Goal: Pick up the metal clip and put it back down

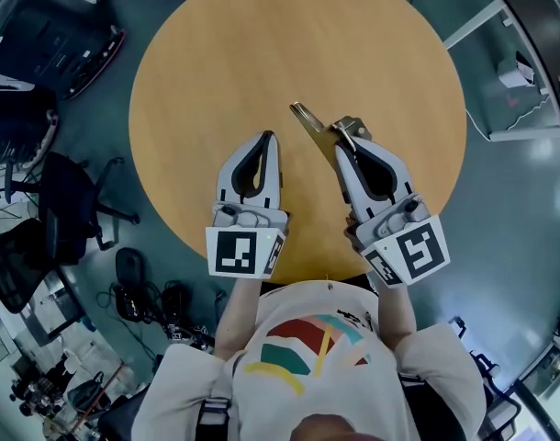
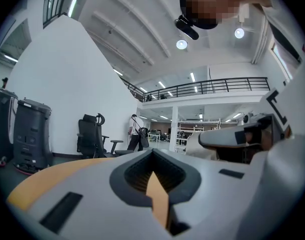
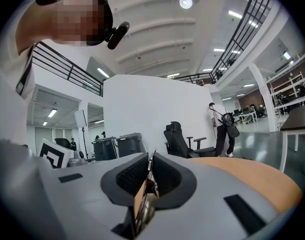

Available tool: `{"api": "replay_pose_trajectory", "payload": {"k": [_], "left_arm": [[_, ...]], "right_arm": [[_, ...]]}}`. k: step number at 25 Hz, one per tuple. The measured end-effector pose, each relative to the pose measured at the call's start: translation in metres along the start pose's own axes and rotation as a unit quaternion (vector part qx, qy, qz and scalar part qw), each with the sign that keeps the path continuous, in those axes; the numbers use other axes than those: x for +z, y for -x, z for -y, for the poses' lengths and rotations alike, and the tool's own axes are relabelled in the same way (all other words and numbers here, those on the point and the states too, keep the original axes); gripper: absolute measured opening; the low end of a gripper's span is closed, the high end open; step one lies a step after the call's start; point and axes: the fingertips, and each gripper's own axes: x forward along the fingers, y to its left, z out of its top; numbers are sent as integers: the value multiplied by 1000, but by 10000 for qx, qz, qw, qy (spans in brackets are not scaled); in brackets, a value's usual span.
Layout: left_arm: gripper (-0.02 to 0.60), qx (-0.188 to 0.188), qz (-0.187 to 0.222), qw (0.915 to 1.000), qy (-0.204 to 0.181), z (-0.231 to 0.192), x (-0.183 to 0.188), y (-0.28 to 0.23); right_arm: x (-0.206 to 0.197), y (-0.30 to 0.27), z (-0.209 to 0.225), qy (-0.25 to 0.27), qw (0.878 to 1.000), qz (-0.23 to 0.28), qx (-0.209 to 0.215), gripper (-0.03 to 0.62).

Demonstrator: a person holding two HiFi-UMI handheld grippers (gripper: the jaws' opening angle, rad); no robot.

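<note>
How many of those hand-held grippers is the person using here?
2. The left hand-held gripper is over the table's near side, empty. The right hand-held gripper is beside it, shut on the clip. None seems hidden.

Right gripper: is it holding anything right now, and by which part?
Yes. The right gripper is shut on the metal clip, pinching a thin flat plate of it edge-on between the pads; the rest juts past the tips.
</note>
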Motion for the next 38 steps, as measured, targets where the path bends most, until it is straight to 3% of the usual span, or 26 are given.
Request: {"api": "replay_pose_trajectory", "payload": {"k": [7,11,19,25,33,38], "left_arm": [[41,117,-252,9996,59,-9,-18,-13],[41,314,-401,9986,144,-29,-34,-19],[41,687,-716,9944,368,-90,-89,-42],[41,837,-1048,9891,611,-144,-133,-77],[41,882,-1242,9849,828,-164,-185,-94],[41,949,-1193,9839,937,-183,-194,-112]], "right_arm": [[-13,-24,17,-335,9990,-55,276,41],[-35,-63,32,-186,9987,-262,395,41],[-120,-173,83,-144,9953,-879,385,41],[-152,-292,130,-549,9936,-917,378,41],[-203,-393,161,-1224,9849,-1191,293,41],[-229,-412,166,-774,9837,-1623,77,41]]}}
